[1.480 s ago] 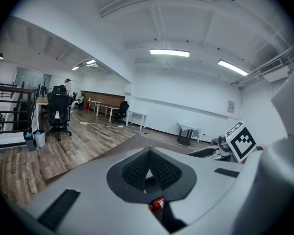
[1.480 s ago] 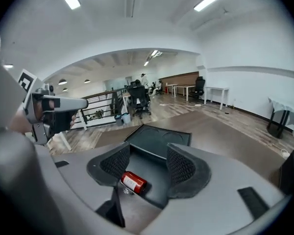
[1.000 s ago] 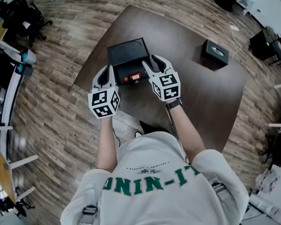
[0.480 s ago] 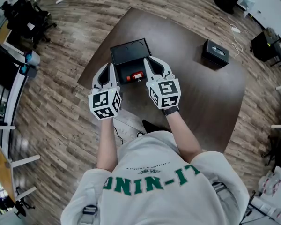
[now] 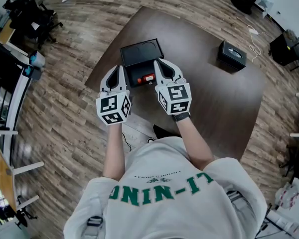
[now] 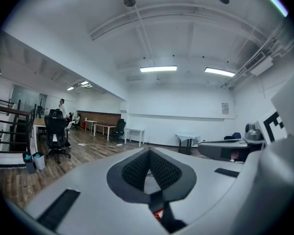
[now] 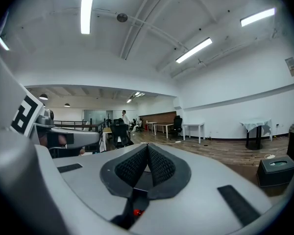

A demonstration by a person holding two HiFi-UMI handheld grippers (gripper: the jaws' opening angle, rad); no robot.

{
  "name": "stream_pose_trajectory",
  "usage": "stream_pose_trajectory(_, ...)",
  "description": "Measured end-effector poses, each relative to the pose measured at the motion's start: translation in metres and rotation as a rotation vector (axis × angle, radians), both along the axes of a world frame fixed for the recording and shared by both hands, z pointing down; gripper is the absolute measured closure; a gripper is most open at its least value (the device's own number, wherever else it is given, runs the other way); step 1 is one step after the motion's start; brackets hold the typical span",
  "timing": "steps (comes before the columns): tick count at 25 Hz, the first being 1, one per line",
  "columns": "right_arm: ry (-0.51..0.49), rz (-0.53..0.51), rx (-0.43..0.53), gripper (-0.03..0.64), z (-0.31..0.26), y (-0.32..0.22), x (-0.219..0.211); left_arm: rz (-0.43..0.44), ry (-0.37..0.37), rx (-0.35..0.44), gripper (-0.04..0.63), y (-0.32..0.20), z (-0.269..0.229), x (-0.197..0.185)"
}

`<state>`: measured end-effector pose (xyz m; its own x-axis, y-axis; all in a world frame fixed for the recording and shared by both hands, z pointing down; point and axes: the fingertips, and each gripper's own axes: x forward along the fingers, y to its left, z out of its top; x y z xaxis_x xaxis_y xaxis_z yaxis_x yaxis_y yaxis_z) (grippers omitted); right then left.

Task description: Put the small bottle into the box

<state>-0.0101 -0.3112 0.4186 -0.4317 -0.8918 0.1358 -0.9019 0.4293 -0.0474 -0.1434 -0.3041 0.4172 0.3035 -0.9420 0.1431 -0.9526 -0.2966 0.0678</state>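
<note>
The square dark-brown table (image 5: 209, 98) looks like smooth wood veneer with a dull sheen. Around it, the plank floor (image 5: 60, 108) is grained wood, lightly glossy. The flat black box (image 5: 139, 54) reads as matt; whether it is plastic or card I cannot tell. The left gripper (image 6: 148, 151) and right gripper (image 7: 147, 146) have smooth, matt white plastic shells, and their black pads (image 7: 132, 169) are finely ribbed and rubbery. The person's white shirt (image 5: 159, 183) is soft cloth with green print.

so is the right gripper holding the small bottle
No, the right gripper has its jaws shut together with nothing between them.
</note>
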Motion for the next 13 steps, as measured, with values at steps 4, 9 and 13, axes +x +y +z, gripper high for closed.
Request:
stream_pose_trajectory(4, 0.005, -0.014, -0.004, 0.601, 0.002, 0.004, -0.005, -0.005, 0.003, 0.009, 0.586, 0.000, -0.002, -0.002)
stream_pose_trajectory(9, 0.011, -0.026, -0.012, 0.601, 0.006, -0.002, -0.008, -0.004, 0.007, 0.003, 0.586, -0.007, 0.002, -0.003)
stream_pose_trajectory(13, 0.016, -0.034, -0.019, 0.601, 0.010, -0.009, -0.008, 0.000, 0.008, -0.002, 0.586, -0.015, 0.006, -0.001)
